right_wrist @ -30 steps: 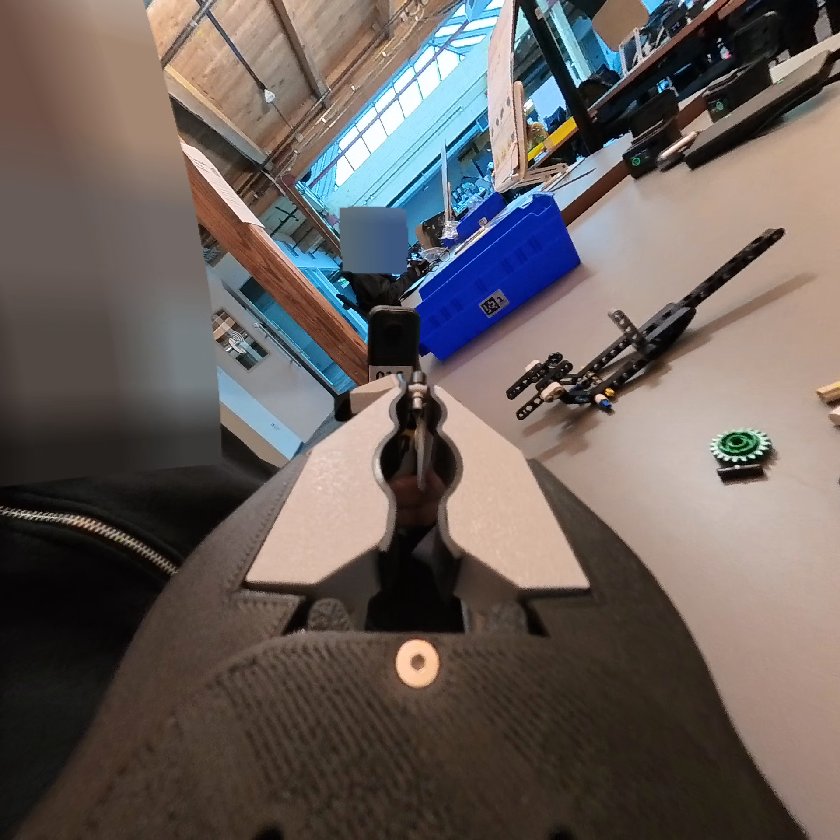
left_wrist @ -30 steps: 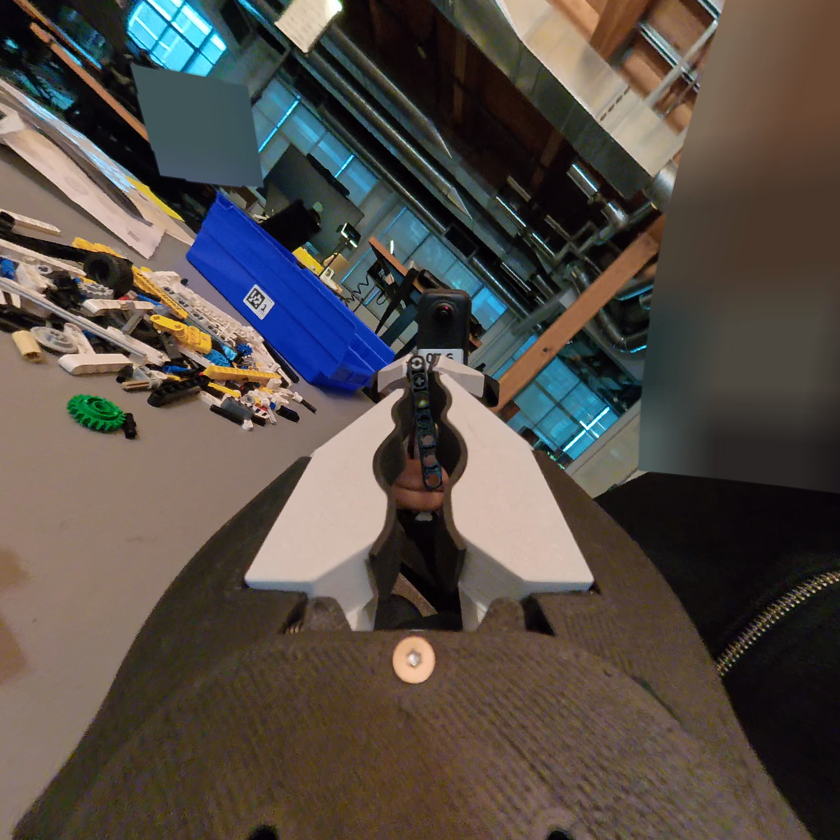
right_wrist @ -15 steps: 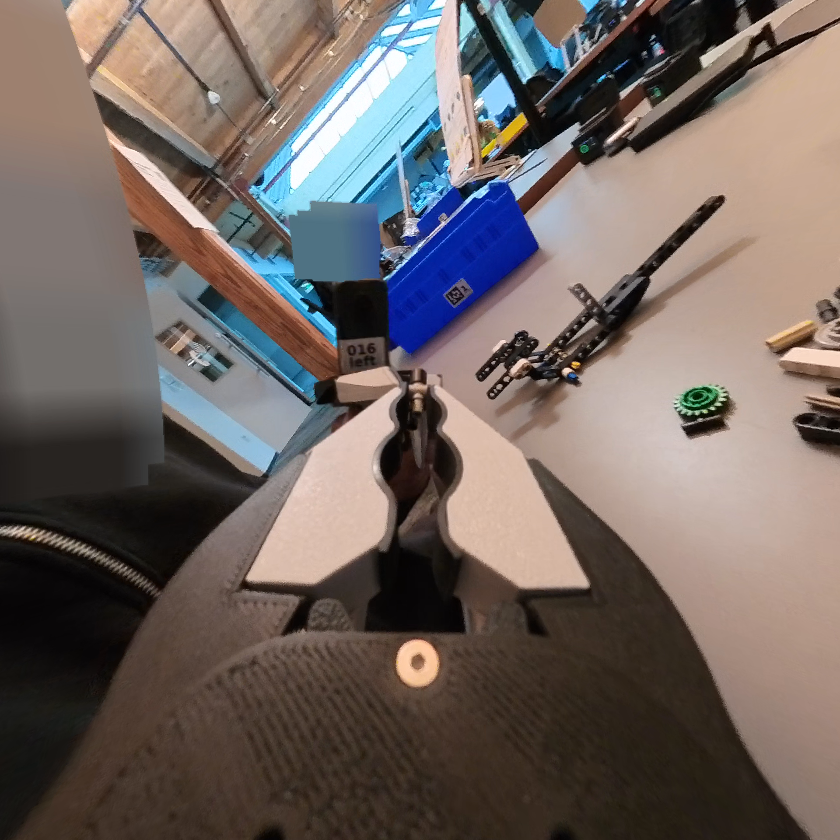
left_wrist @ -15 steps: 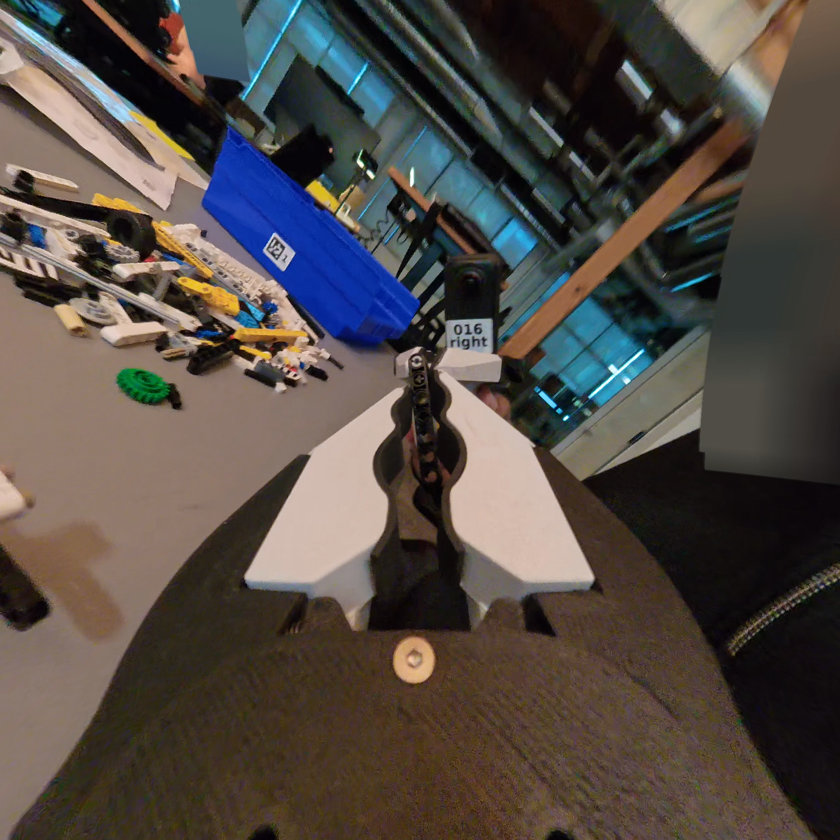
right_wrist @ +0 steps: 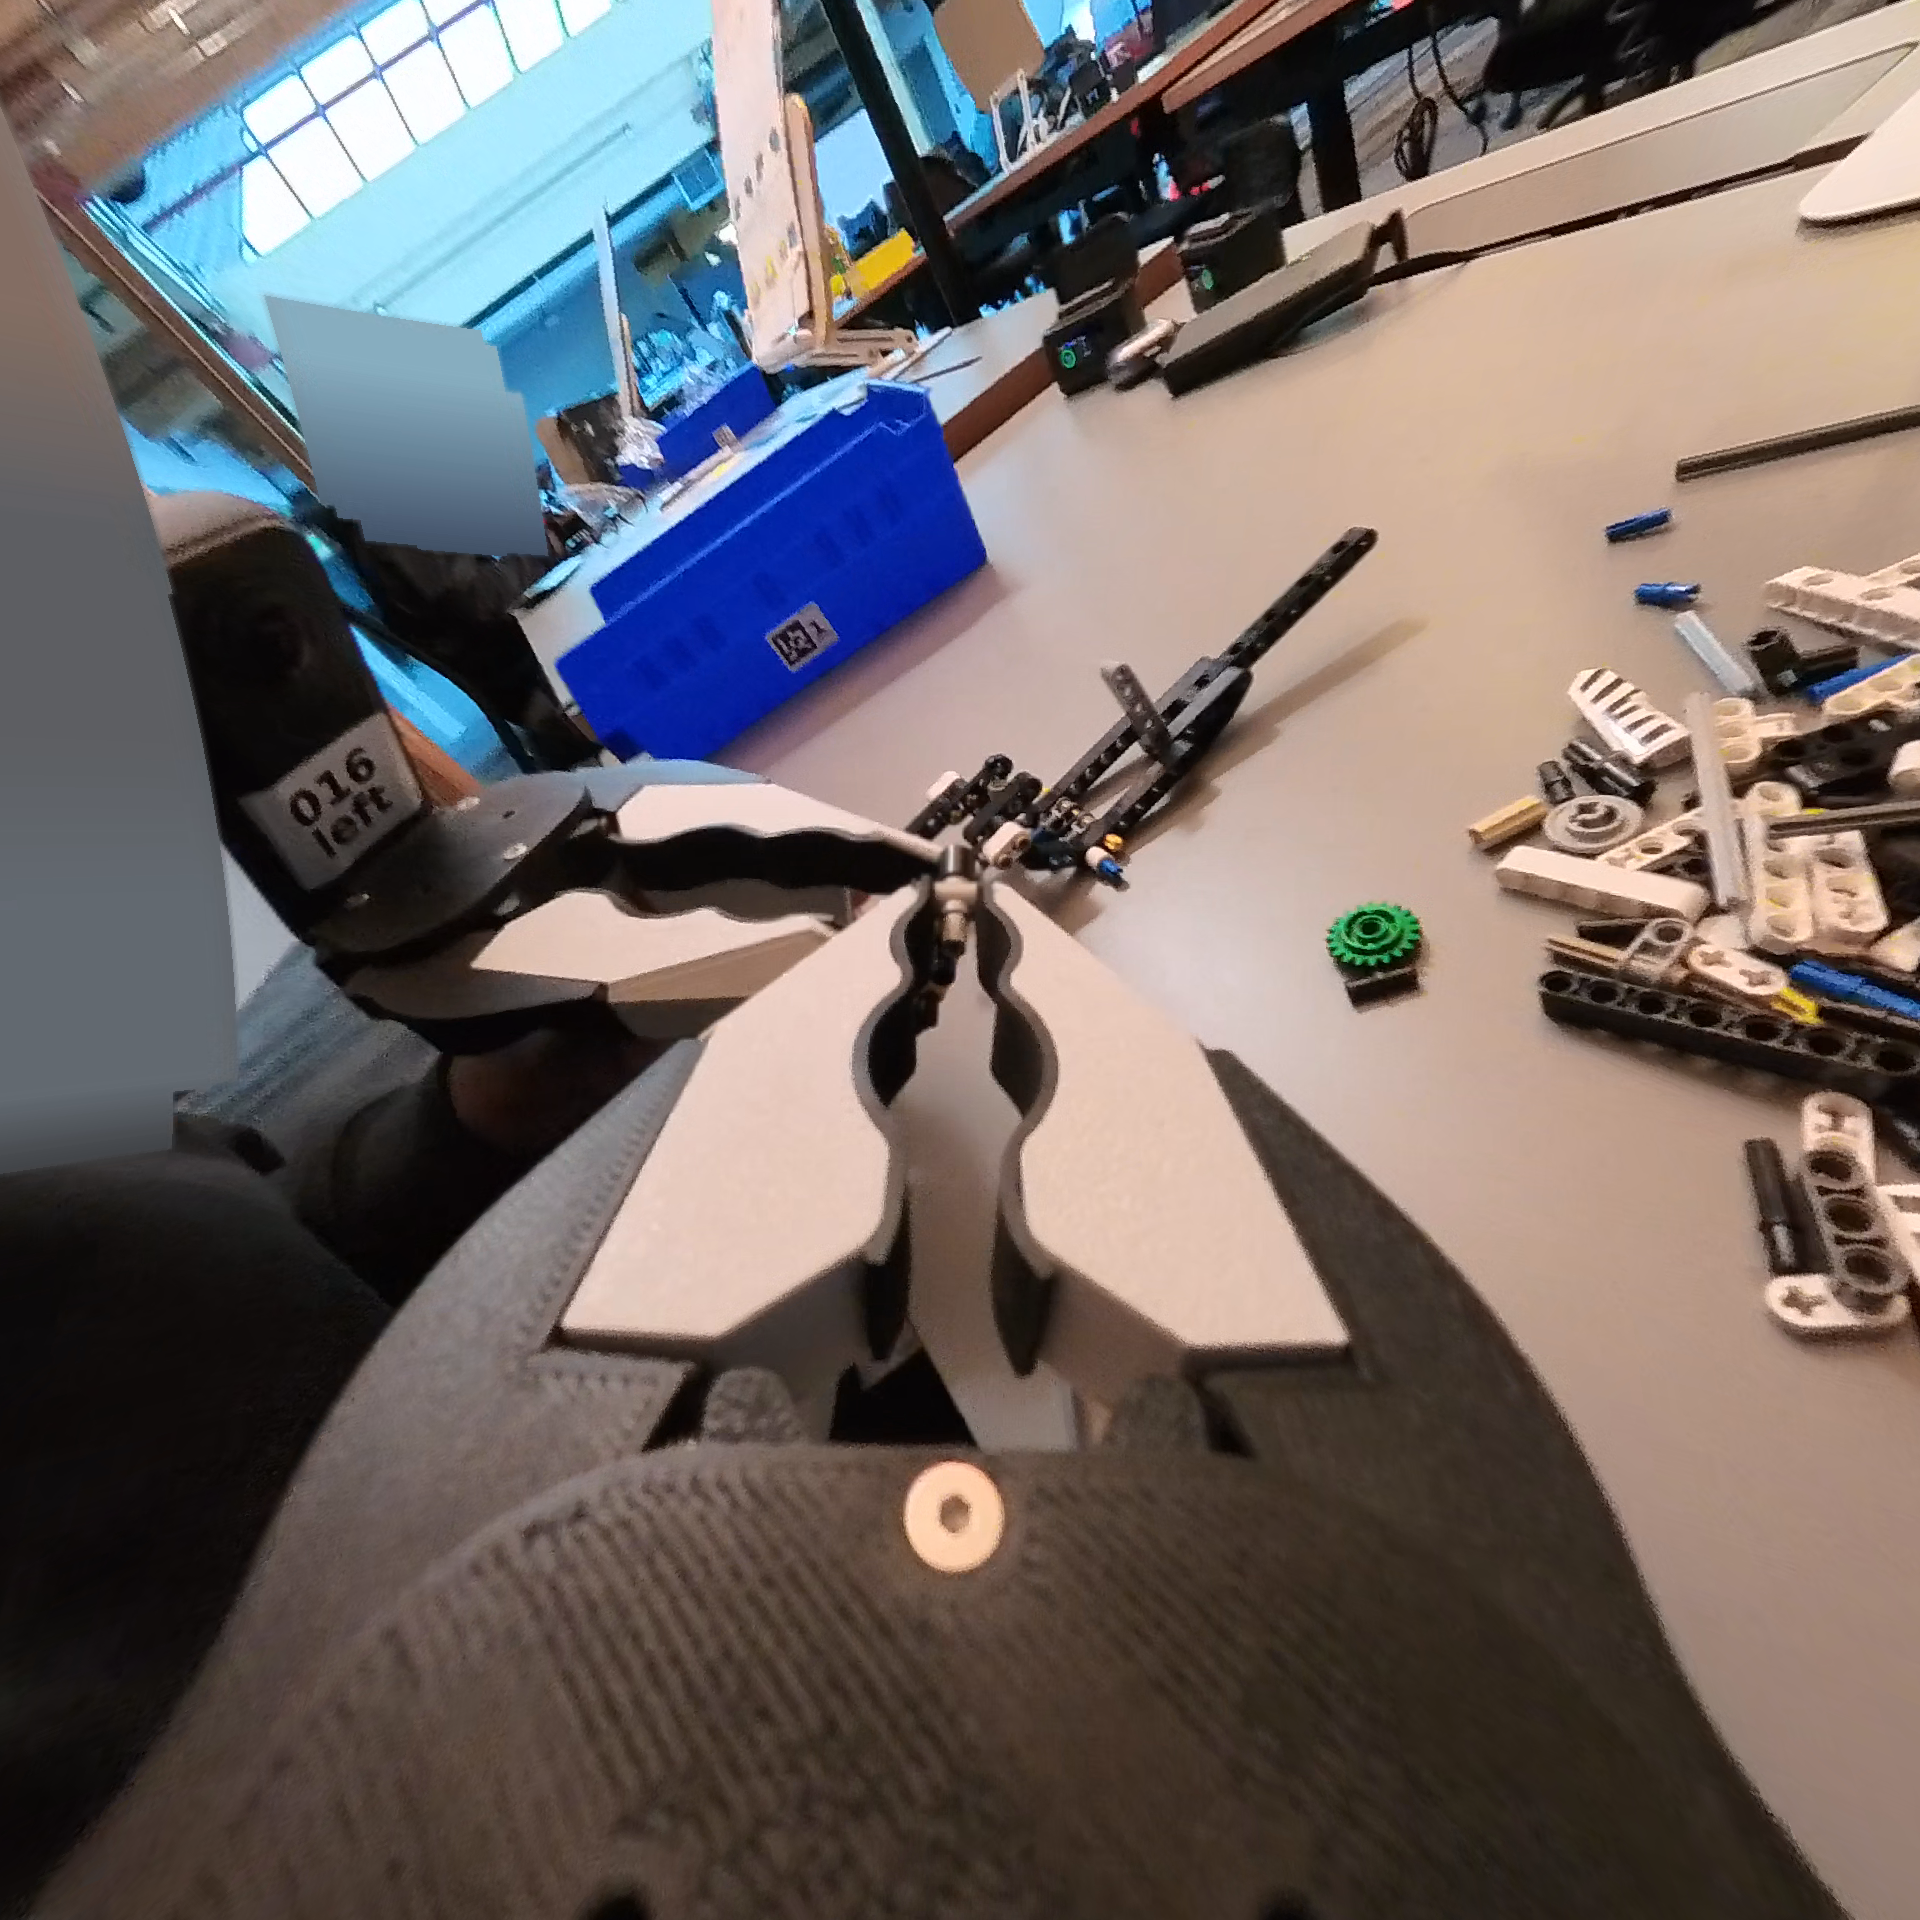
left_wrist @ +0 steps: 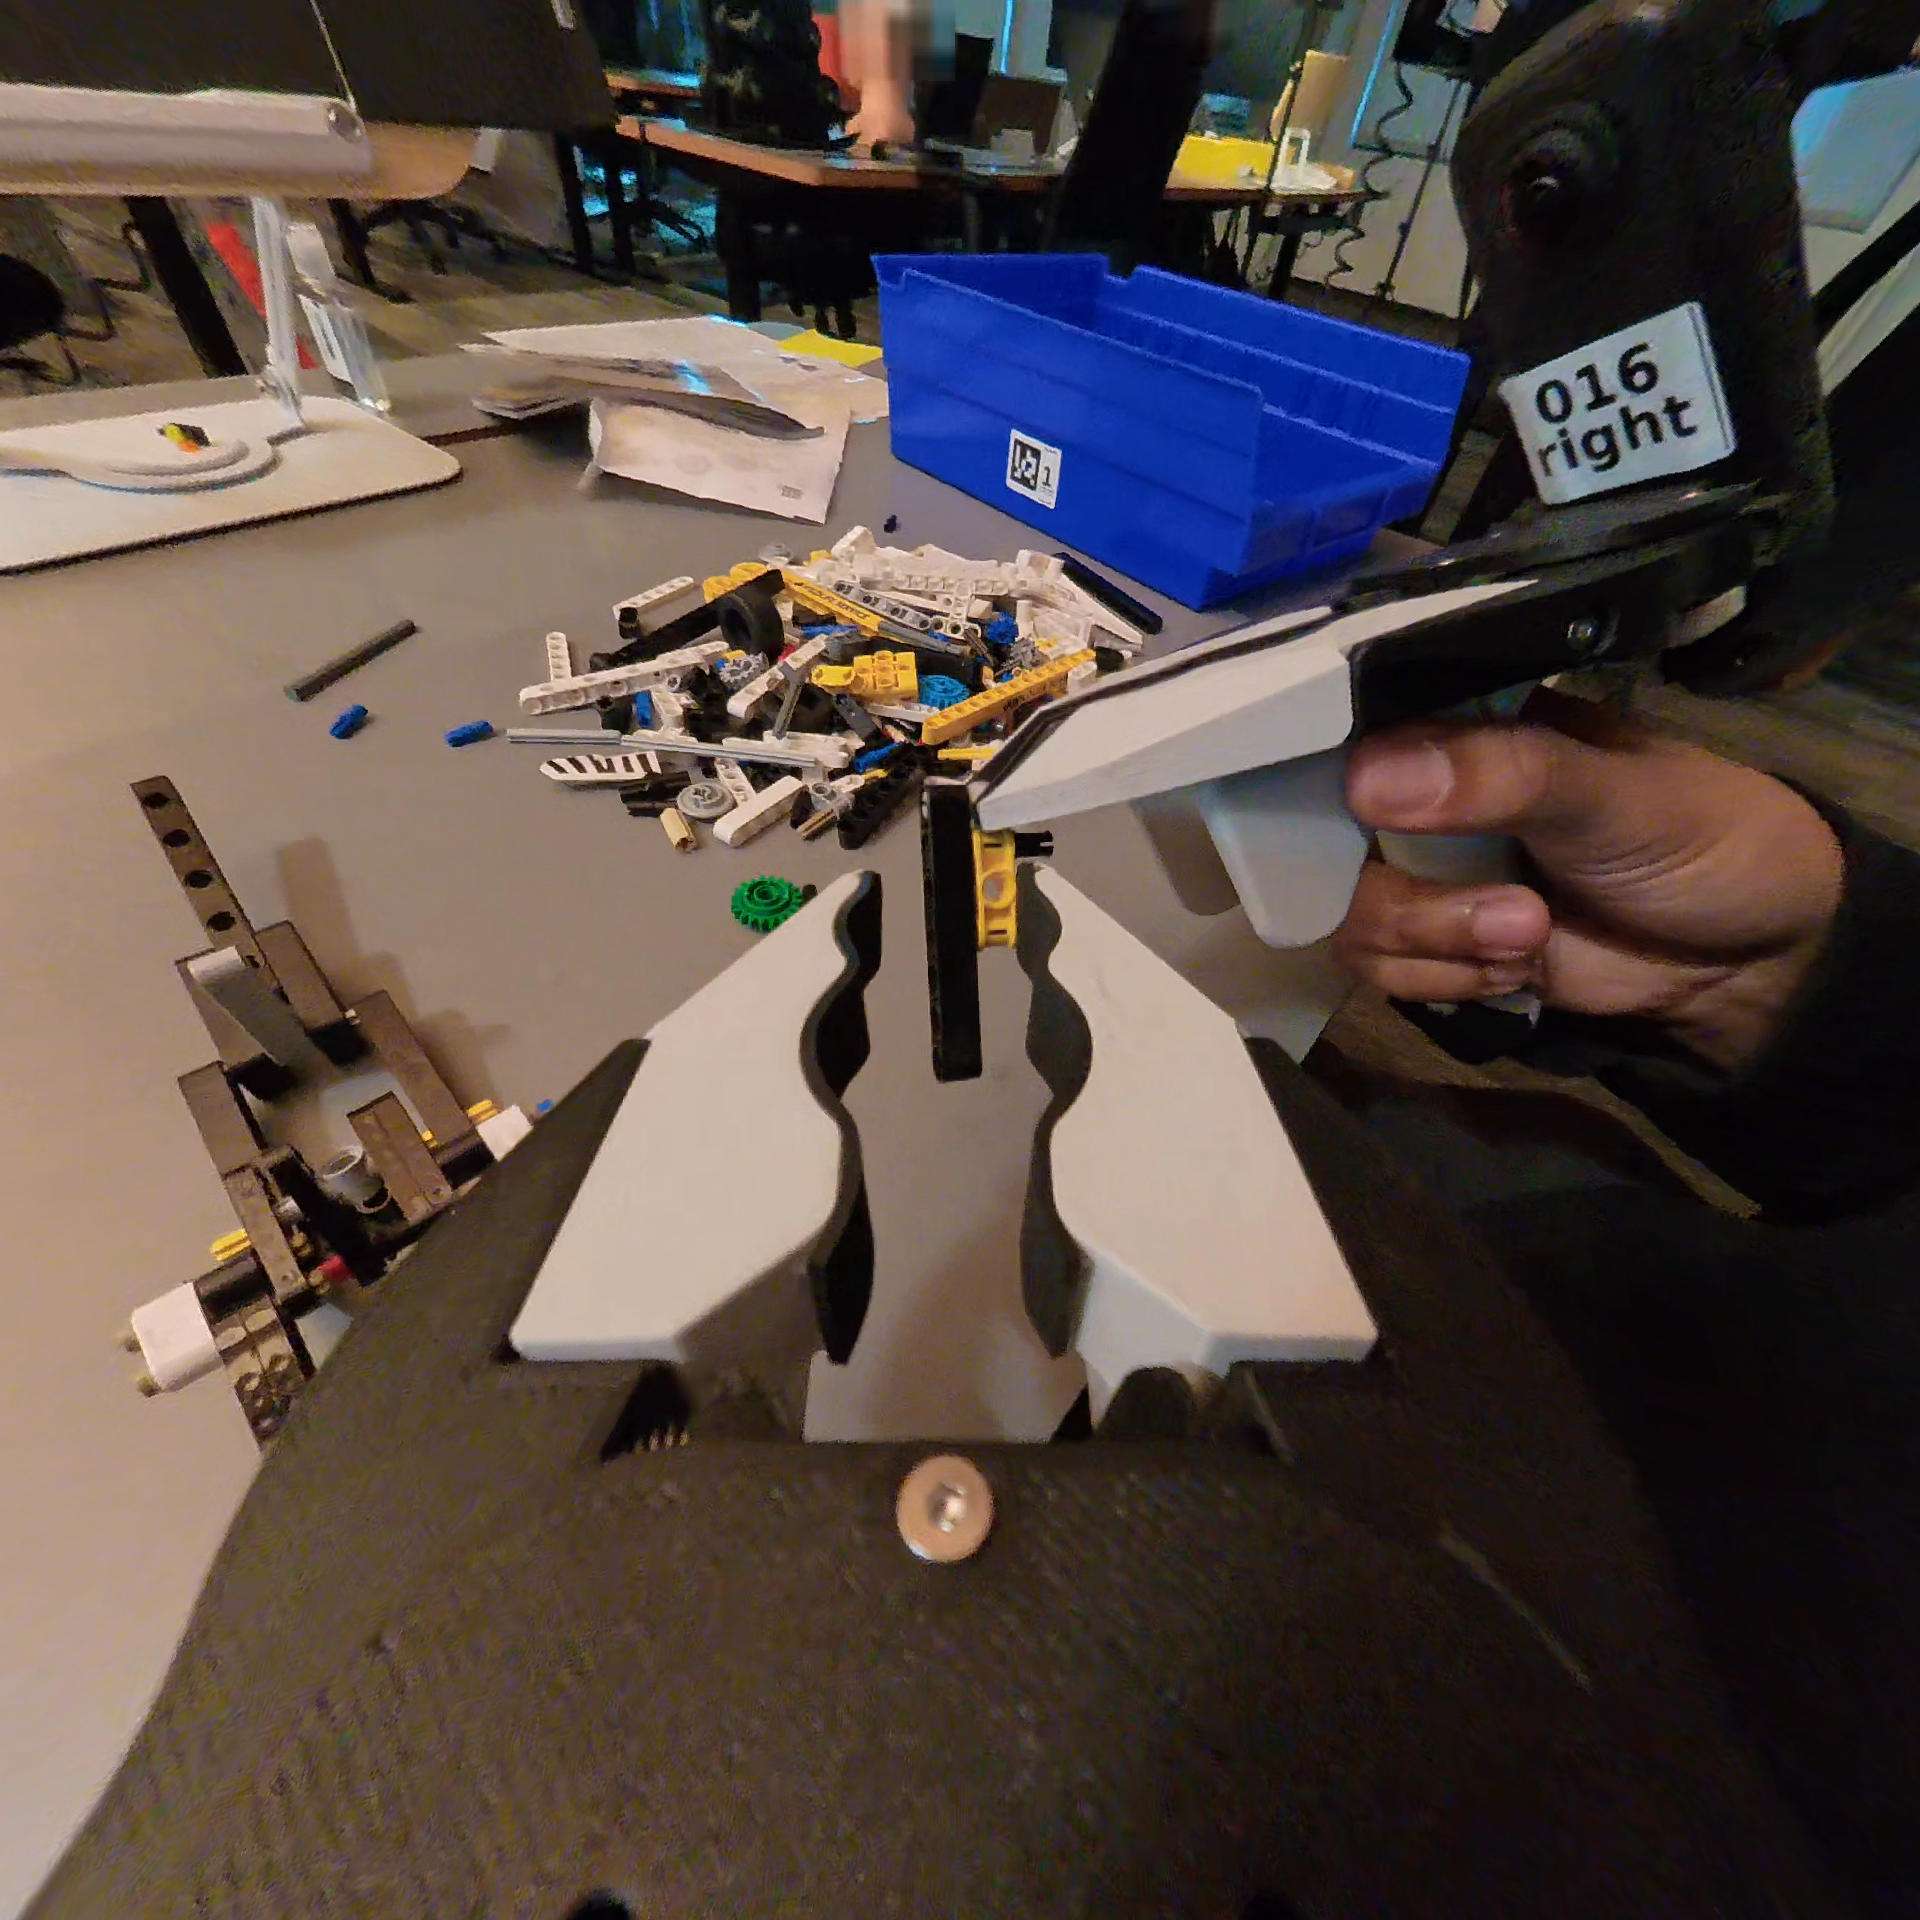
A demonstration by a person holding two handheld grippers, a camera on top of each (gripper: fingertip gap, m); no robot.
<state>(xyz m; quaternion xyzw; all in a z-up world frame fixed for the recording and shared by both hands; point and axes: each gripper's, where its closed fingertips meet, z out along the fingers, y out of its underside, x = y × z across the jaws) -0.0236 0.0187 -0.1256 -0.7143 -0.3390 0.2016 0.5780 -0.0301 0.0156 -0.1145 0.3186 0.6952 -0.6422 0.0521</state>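
In the left wrist view my left gripper point(left_wrist: 948, 883) is open. A black beam point(left_wrist: 954, 966) with a yellow connector point(left_wrist: 995, 883) on its side stands upright between its fingers, with a clear gap on the left side. My right gripper point(left_wrist: 977, 800) comes in from the right, held by a hand point(left_wrist: 1579, 894), and is shut on the top of this small assembly. In the right wrist view my right gripper point(right_wrist: 951, 894) is closed on the assembly point(right_wrist: 951, 920). The left gripper point(right_wrist: 914, 862) meets it from the left.
A pile of loose building parts point(left_wrist: 831, 665) lies on the grey table point(left_wrist: 520, 935), with a green gear point(left_wrist: 767, 902) near it. A blue bin point(left_wrist: 1143, 416) stands behind. A black built assembly point(left_wrist: 281, 1091) lies at the left. Papers point(left_wrist: 707, 416) lie at the back. My left and right fingertips are right by each other.
Both grippers have tipped down from pointing at the ceiling towards the table. My left gripper, which was shut on the black beam, has opened. My right gripper stays shut on the assembly.
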